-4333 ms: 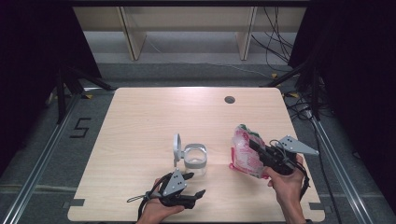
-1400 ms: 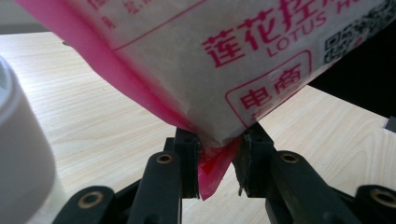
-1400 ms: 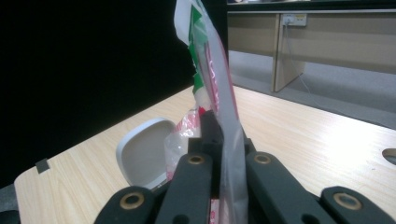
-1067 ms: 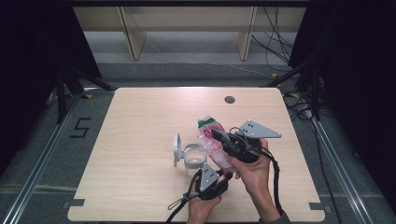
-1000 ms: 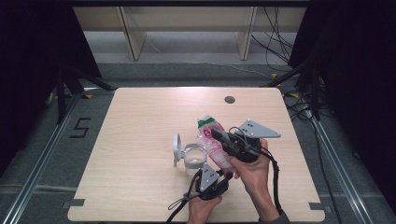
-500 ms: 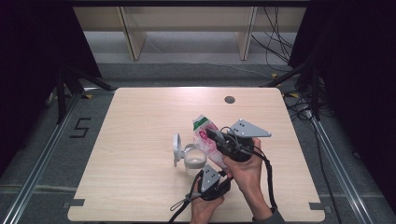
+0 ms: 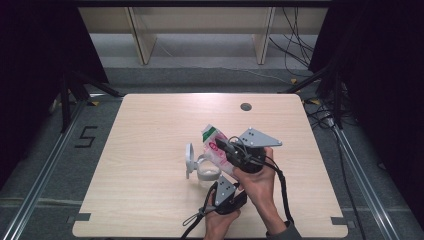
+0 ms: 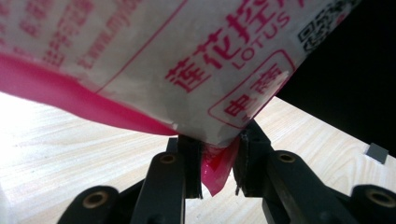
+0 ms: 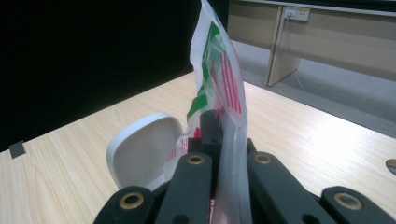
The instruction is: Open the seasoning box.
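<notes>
Pale wood table, dark room. Right gripper is clamped on the printed plastic pouch, holding it up over the open clear flip-lid jar, looks like setup for pouring. Left gripper pinches the pouch's low corner. Pouch's long axis tilts up and away, low end nearest the jar.

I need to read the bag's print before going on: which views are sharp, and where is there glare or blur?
Left gripper view: the bag is close, its red lettering readable though slightly soft; the table beneath is blown out white at left. Right gripper view: the bag is edge-on, print unreadable; the white lid is evenly lit. High view: even light, dark surroundings, bag too small to read.
</notes>
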`<state>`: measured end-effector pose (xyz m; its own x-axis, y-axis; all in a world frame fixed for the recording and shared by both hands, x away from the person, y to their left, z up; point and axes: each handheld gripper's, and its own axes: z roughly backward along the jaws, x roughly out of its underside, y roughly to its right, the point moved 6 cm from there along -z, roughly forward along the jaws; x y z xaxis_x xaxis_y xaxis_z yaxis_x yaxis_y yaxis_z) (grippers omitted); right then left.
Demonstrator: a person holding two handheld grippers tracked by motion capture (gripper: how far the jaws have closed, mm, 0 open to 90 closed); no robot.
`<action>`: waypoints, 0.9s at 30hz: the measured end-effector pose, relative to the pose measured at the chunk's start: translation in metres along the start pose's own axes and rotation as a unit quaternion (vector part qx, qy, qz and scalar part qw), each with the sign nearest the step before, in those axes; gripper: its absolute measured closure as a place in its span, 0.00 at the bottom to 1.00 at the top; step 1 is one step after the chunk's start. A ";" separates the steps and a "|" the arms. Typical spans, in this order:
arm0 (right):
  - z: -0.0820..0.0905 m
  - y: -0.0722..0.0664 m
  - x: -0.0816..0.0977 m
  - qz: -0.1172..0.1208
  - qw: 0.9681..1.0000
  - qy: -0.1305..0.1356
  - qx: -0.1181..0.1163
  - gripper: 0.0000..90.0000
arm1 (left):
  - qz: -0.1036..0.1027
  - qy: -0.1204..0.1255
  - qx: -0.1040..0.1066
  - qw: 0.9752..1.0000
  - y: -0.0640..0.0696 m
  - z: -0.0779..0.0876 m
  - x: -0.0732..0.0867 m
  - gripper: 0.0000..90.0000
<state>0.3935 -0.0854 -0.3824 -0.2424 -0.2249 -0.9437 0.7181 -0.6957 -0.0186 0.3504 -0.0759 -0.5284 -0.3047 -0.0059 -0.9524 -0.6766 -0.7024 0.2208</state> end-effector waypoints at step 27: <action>-0.011 -0.009 -0.002 0.024 1.000 -0.009 0.000 1.00 | -0.001 0.012 0.008 1.000 0.003 -0.003 -0.003 0.83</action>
<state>0.3943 -0.0712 -0.3838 -0.2192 -0.2713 -0.9372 0.7292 -0.6837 0.0274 0.3512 -0.0806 -0.5252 -0.2874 -0.0211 -0.9576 -0.6886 -0.6903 0.2219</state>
